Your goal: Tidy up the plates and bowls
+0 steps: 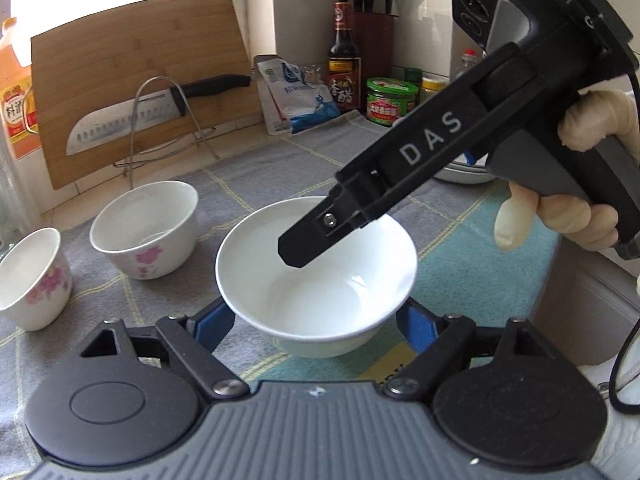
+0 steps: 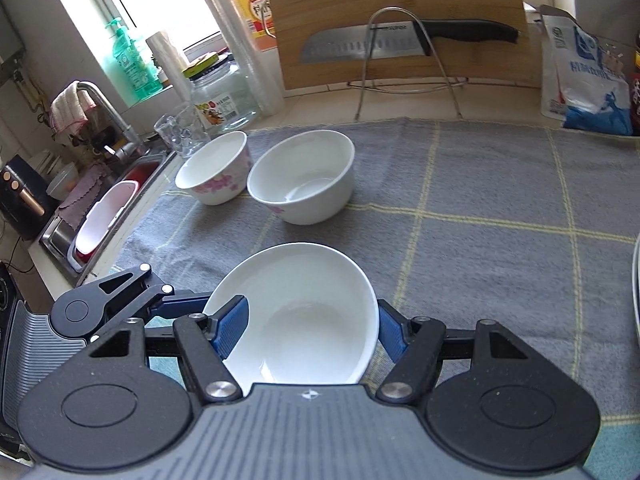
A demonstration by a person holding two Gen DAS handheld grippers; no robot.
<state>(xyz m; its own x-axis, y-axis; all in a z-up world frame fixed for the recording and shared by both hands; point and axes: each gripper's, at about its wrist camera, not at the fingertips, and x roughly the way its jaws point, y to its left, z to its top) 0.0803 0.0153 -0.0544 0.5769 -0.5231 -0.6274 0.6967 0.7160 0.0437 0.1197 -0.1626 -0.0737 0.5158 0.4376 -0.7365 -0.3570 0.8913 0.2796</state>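
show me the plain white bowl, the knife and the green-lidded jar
plain white bowl (image 2: 304,320): right wrist view, inner wall.
knife (image 2: 360,46): right wrist view, middle of the blade.
green-lidded jar (image 1: 391,101): left wrist view, its label, just under the lid.

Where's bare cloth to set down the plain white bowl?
Widest free patch: grey cloth right of the larger floral bowl, bordered behind by the knife rack and far right by the blue-white bag. Narrower strip between that bowl and the plain white bowl. Crowded: left edge, smaller floral bowl, glass, jar.
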